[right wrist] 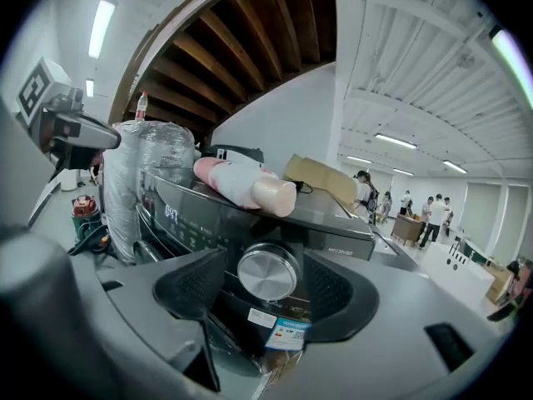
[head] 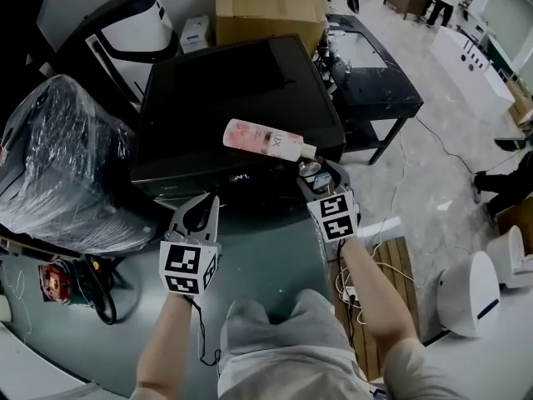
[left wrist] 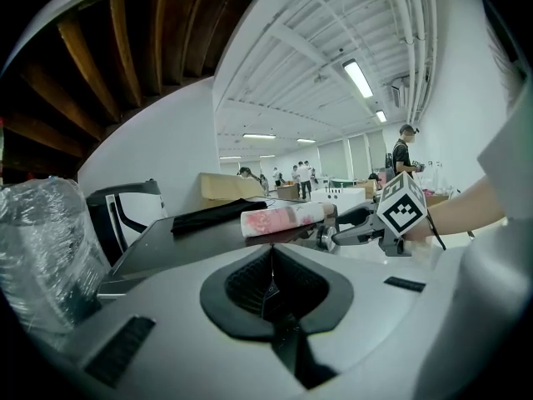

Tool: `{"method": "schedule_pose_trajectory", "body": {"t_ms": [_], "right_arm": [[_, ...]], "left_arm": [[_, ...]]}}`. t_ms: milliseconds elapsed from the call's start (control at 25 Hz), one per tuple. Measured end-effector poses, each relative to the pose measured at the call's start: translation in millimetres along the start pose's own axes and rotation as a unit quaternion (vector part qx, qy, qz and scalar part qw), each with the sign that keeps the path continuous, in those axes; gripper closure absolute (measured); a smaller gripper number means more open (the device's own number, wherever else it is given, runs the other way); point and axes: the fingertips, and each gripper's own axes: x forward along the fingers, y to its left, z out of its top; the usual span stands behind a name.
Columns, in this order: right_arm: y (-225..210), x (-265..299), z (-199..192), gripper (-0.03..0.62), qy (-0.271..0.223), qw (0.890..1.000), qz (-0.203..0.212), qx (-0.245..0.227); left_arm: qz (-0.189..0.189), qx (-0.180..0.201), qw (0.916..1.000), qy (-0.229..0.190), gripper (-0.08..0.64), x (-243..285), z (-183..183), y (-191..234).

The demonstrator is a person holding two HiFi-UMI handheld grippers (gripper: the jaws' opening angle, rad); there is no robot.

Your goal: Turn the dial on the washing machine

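Note:
The dark washing machine (head: 225, 98) stands in front of me, with a pink bottle (head: 265, 139) lying on its lid near the front edge. Its round silver dial (right wrist: 268, 272) sits on the front panel at the right, under the bottle's cap. My right gripper (right wrist: 266, 280) is open, one jaw on each side of the dial, with a thin gap showing at both pads. In the head view the same gripper (head: 321, 180) is up against the dial (head: 310, 169). My left gripper (head: 202, 209) is shut and holds nothing, hovering before the machine's front, left of the right one.
A plastic-wrapped bundle (head: 58, 165) stands left of the machine, and a cardboard box (head: 268, 7) lies behind it. A black table (head: 375, 82) is at the right rear. A wooden board (head: 391, 307) with cables lies on the floor at my right. People stand far back.

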Motion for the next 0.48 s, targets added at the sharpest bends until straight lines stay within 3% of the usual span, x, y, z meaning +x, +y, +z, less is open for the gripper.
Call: {"method": "schedule_pose_trajectory", "body": {"t_ms": [240,360,480], "right_arm": [[-2,20,-7,0.291,0.007,1.000,-0.018,0.002],[-5,23,-10,0.300,0.018,0.998,-0.046,-0.034],[-8,25,-12,0.302,0.012,0.999,-0.048,-0.017]], "left_arm": [[0.022,-0.035,0.9991,0.009,0.538,4,-15,14],[0.034,-0.029,0.9988,0.020,0.538,8,-22,18],[0.032,-0.026,0.9989,0.022,0.538,13,-25,17]]}}
